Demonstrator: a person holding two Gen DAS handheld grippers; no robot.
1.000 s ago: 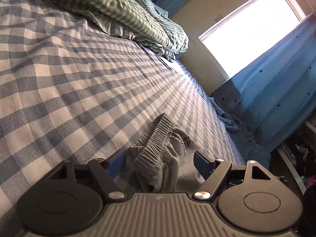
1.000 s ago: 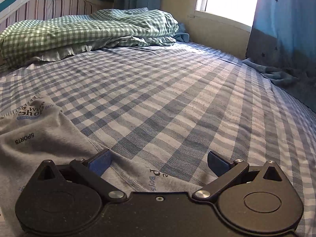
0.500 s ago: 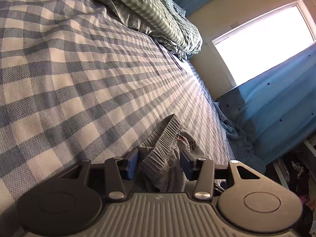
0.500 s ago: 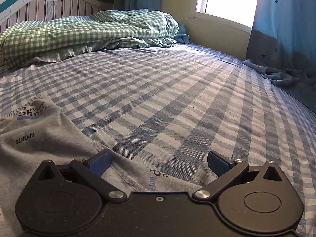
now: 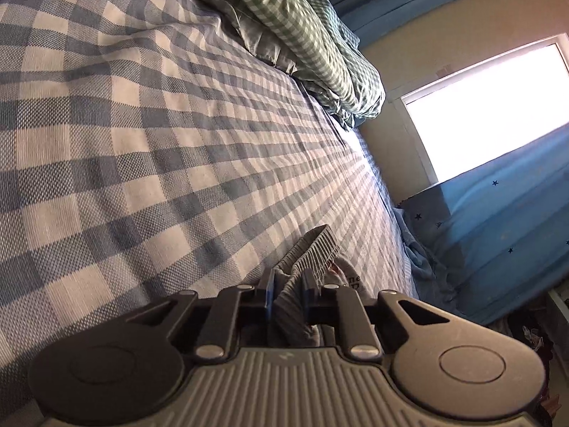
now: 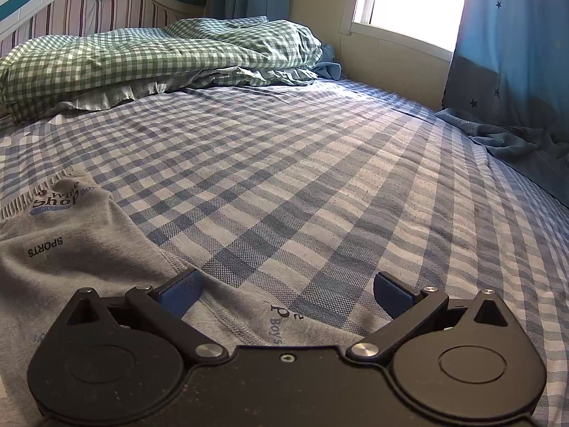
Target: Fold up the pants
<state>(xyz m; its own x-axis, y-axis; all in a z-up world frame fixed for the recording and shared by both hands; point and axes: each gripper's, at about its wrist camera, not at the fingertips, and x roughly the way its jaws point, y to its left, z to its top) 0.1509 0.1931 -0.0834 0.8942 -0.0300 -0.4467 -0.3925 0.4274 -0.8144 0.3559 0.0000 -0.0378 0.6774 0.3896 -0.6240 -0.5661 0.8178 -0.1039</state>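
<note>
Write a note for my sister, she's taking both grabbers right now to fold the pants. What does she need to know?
Left gripper: jaws closing on the bunched ribbed waistband of the grey cotton pants with printed lettering; fabric sits between the pads.
Right gripper: wide open, holding nothing, poised over a stitched hem of the pants.
Where things are: the pants lie spread at the near edge of the blue-and-white checked bedsheet. The green gingham duvet is heaped by the headboard, well clear.
Done: waistband gathered by the left gripper.
Left: close the right gripper on the hem, then make every fold; none is visible yet.
</note>
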